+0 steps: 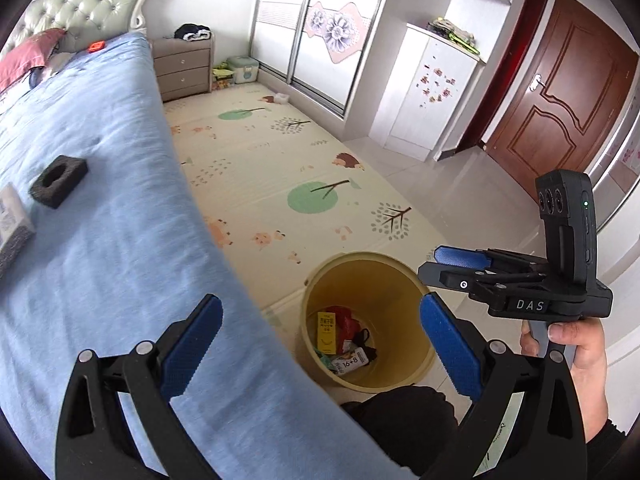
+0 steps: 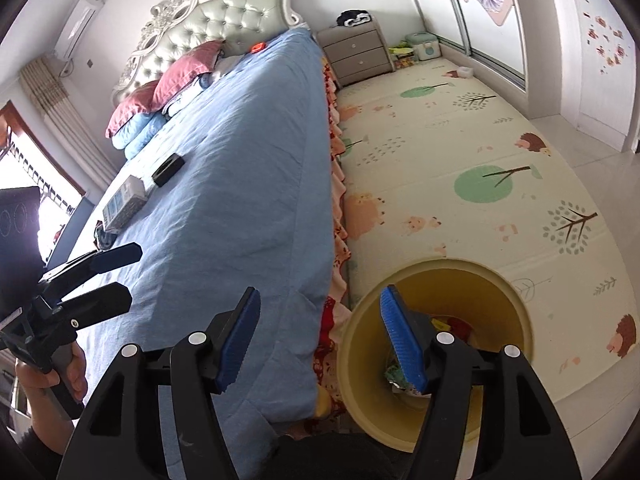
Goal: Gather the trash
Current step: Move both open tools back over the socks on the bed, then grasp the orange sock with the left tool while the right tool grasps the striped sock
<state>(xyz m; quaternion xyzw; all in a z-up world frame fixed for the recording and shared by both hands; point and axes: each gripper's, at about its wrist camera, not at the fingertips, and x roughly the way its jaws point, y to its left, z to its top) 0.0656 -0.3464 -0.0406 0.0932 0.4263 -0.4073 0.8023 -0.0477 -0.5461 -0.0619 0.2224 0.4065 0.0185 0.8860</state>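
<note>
A yellow bin stands on the floor beside the bed and holds several wrappers; it also shows in the right wrist view. On the blue bedspread lie a black foam block, also in the right wrist view, and a white packet, also in the right wrist view. My left gripper is open and empty over the bed's edge. My right gripper is open and empty, its right finger over the bin. It also shows from the left wrist view.
The bed has pink pillows and an orange item near the headboard. A play mat covers the floor. A nightstand, wardrobe and brown door stand beyond.
</note>
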